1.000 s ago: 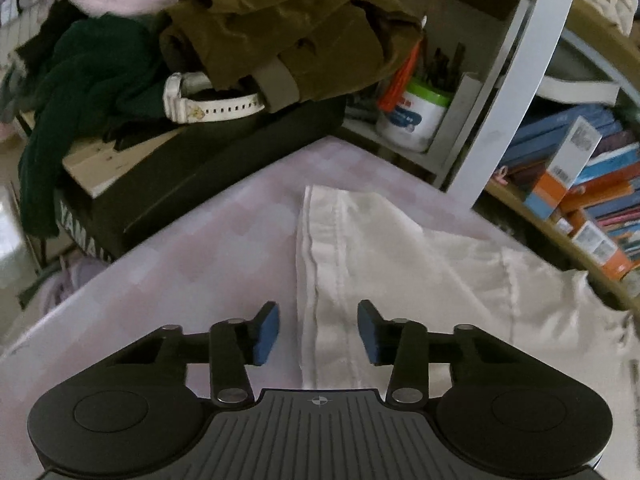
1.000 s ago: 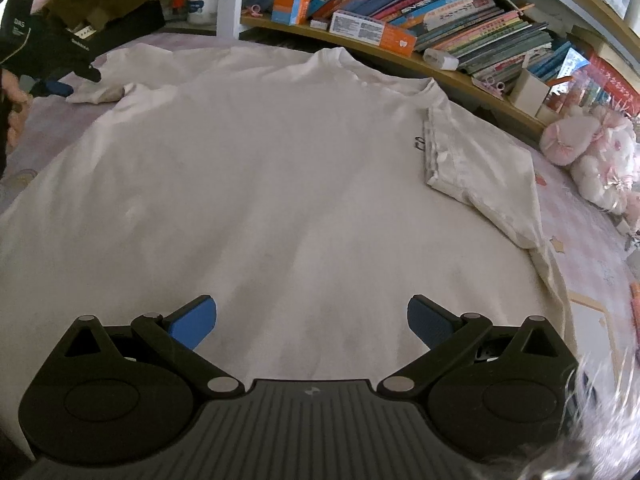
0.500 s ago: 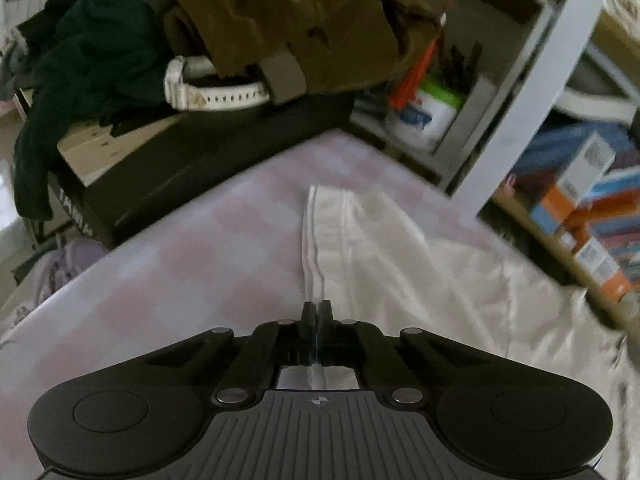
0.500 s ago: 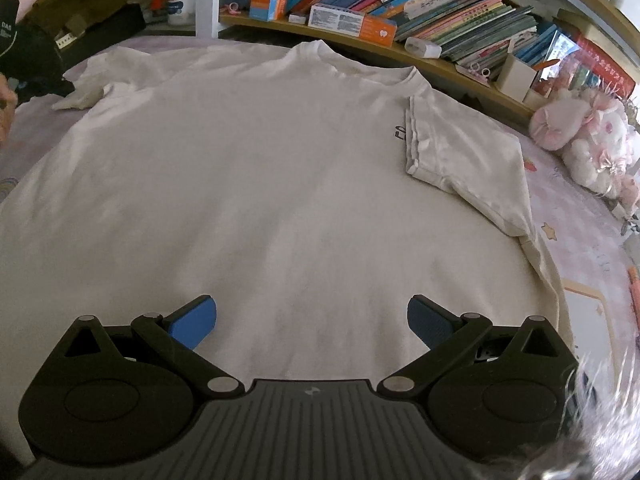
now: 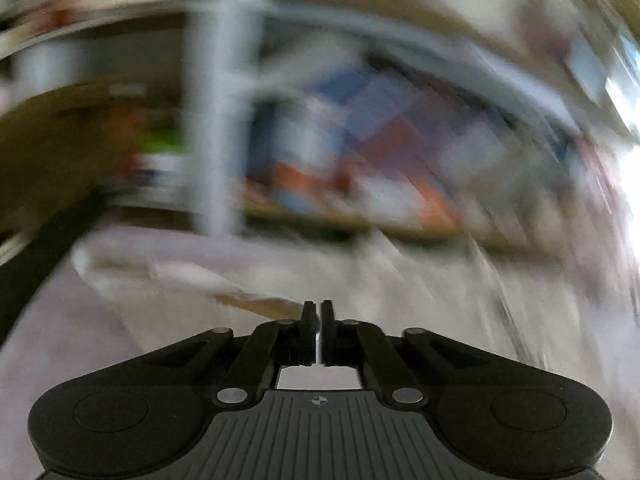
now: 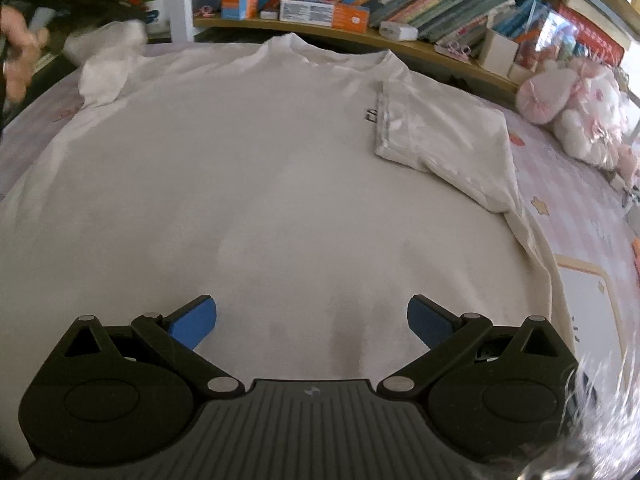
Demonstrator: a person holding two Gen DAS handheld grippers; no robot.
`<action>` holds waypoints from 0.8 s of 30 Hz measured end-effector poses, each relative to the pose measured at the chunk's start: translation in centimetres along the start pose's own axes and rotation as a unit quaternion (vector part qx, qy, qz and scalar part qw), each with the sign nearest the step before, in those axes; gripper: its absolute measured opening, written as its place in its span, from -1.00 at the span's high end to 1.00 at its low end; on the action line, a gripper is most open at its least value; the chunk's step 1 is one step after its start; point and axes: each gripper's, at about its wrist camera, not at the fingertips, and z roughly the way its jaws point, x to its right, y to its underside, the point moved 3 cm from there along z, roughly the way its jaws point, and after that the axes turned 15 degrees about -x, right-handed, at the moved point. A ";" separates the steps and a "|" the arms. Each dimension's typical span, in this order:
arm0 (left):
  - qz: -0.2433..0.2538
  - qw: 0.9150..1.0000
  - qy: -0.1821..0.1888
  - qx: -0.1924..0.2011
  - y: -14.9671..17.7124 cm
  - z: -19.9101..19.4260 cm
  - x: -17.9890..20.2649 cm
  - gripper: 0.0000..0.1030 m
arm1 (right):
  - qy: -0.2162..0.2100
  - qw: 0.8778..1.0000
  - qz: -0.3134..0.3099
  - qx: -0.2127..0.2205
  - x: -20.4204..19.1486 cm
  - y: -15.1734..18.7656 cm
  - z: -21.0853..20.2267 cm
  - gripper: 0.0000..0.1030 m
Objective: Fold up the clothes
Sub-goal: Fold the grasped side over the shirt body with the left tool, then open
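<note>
The jaws of the left gripper [image 5: 317,330] are seen almost pressed together with a thin strip of pale cloth between them, and they are opening slightly; the left wrist view is heavily smeared, so it cannot be told with certainty how firmly the cloth is pinched. The jaws of the right gripper [image 6: 312,318] are spread wide, nothing is held between them, and they hang just above the lower part of the white cotton T-shirt [image 6: 248,184].

The T-shirt is laid flat, chest up, on a surface covered by a pale pink patterned cloth [image 6: 576,216]. Its one short sleeve [image 6: 444,140] is already folded inward onto the chest. The other sleeve [image 6: 106,60] is seen lifted and bunched at the far left, beside a person's hand [image 6: 18,60].

The step in hand is judged to be the folding of this second sleeve inward. For the next move the sleeve should be carried across, laid flat on the chest, and only then released.

As for containers, a small open cardboard box [image 6: 498,50] is seen on the wooden bookshelf [image 6: 420,46]; its contents cannot be made out.
</note>
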 end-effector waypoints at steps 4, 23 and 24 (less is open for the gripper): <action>0.098 0.992 -0.046 -0.069 1.9 3.4 4.2 0.44 | -0.008 1.000 0.000 0.000 0.5 0.0 0.2 -1.00; 0.056 0.993 -0.098 -0.021 -3.0 5.7 2.5 0.34 | -0.036 0.999 0.010 0.006 1.7 0.3 0.6 -1.00; 0.066 0.990 -0.119 -0.022 -3.3 6.4 2.9 0.33 | -0.036 0.999 0.010 0.007 1.7 0.4 0.6 -1.00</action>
